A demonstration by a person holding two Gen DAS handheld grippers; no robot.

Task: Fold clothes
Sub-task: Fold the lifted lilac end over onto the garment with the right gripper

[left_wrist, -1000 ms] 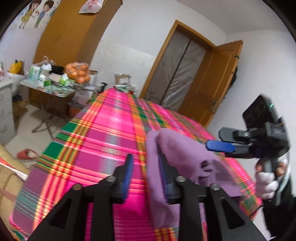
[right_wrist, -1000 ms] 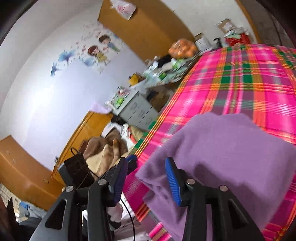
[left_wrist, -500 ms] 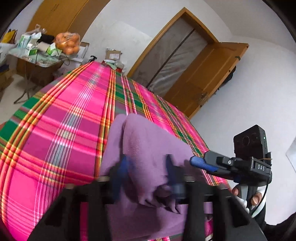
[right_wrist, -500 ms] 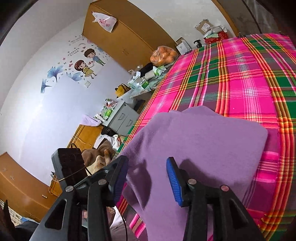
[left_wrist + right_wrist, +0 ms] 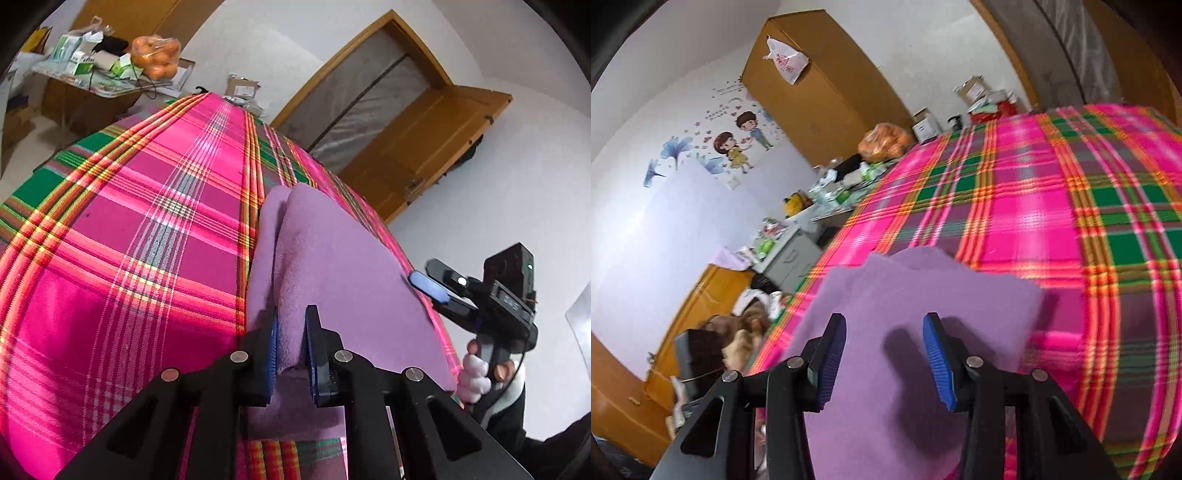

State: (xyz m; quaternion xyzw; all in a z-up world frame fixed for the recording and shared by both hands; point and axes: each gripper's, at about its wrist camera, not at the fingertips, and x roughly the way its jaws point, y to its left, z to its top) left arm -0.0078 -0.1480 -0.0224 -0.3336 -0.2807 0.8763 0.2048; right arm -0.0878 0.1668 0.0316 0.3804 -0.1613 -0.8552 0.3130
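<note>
A purple cloth (image 5: 343, 266) lies folded over on the near part of a bed with a pink plaid sheet (image 5: 147, 221). My left gripper (image 5: 292, 317) is shut on a raised fold at the cloth's near edge, with the blue pads pressing the fabric from both sides. At the cloth's right edge my right gripper (image 5: 430, 278) is held by a gloved hand. In the right wrist view the right gripper (image 5: 884, 332) hovers open just above the purple cloth (image 5: 923, 295), nothing between its fingers. The cloth's near part is hidden under the gripper bodies.
The plaid sheet (image 5: 1052, 203) stretches bare beyond the cloth. A cluttered side table with a bag of oranges (image 5: 155, 61) stands past the bed's far left corner. An open wooden door (image 5: 424, 140) is at the right; a grey drawer unit (image 5: 790, 254) stands by the wall.
My left gripper closed on a fold of the purple cloth and sank toward the bed. The right gripper slid in over the cloth and stayed open.
</note>
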